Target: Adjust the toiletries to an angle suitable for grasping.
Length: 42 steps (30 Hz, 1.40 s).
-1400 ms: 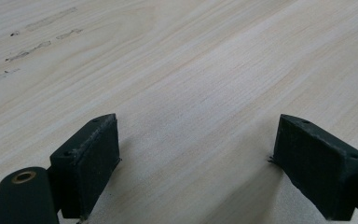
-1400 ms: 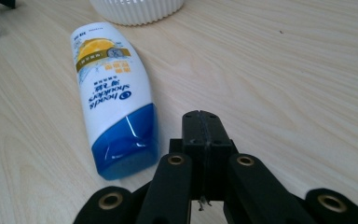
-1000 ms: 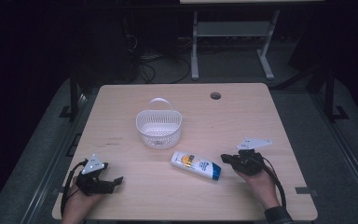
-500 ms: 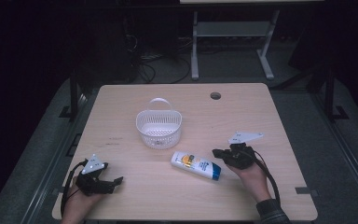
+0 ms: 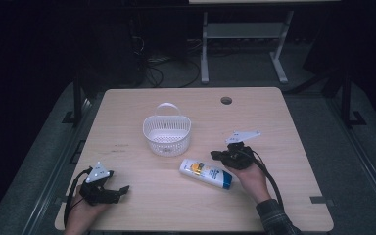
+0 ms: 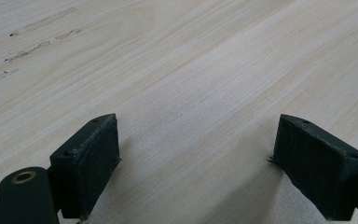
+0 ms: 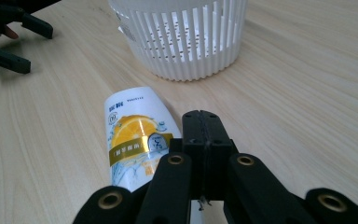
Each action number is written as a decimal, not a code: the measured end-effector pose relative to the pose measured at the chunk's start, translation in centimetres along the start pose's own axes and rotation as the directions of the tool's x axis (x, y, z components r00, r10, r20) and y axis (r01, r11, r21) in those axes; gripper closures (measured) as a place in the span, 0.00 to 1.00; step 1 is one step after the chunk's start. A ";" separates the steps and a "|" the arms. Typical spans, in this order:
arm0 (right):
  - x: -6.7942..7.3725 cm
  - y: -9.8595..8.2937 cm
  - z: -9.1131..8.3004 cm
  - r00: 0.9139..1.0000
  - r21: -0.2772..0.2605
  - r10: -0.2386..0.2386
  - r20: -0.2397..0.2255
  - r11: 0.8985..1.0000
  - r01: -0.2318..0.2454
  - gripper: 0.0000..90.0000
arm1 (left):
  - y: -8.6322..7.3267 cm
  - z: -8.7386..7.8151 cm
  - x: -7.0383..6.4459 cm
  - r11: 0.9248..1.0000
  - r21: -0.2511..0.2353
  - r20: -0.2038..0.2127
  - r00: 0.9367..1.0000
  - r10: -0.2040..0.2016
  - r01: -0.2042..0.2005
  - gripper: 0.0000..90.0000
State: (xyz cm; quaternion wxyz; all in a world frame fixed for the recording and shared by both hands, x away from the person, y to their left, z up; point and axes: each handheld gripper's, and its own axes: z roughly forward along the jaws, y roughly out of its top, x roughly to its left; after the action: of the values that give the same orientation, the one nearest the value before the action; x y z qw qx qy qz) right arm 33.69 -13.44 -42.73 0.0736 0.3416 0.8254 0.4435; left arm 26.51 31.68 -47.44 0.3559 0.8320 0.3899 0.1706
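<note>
While the right gripper (image 5: 219,155) hovers just above the table (image 5: 293,147), its two black jaws are pressed flat together with nothing between them, as the right gripper view shows clearly. Its tip sits just beside the tube (image 5: 206,172), at the far side of the tube's blue-capped right end; whether it touches the tube cannot be told. That tube, white with an orange fruit picture and a gold band, lies flat on its side near the middle of the table, its flat crimped end pointing left and slightly far. Just beyond the tube stands a white slotted basket (image 5: 167,134) with its handle raised at the far side, upright and close to the tube without touching it.

At the near left corner, the left gripper (image 5: 124,189) rests low over bare wood, well apart from both tube and basket. Its jaws are spread wide, with only wood grain between them in the left gripper view. From the right gripper view, the tube (image 7: 133,140) lies just left of the closed jaws, and the basket (image 7: 182,37) stands farther off.
</note>
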 end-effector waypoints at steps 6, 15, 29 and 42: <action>0.0 0.9 1.2 1.000 0.005 -0.004 -0.013 1.000 0.004 0.99 | 0.0 0.0 0.0 1.000 0.000 0.000 1.000 0.000 0.000 0.15; 0.2 2.2 2.8 1.000 0.008 0.001 -0.030 1.000 -0.001 0.99 | 0.0 0.0 0.0 1.000 0.000 0.001 1.000 0.000 0.000 0.15; 1.3 3.5 6.3 0.998 0.062 -0.032 -0.062 0.997 0.036 0.99 | 0.0 0.0 0.0 1.000 0.000 0.002 1.000 0.000 0.000 0.15; 1.6 3.1 8.0 0.995 0.138 -0.041 -0.087 0.989 0.053 0.99 | 0.0 0.0 0.0 1.000 0.000 0.002 1.000 0.001 -0.001 0.15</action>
State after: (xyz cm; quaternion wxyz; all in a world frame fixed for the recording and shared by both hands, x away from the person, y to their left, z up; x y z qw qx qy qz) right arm 37.40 -5.84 -44.79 0.0250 0.3072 0.8648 0.3964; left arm 26.50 31.66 -47.44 0.3563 0.8324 0.3889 0.1698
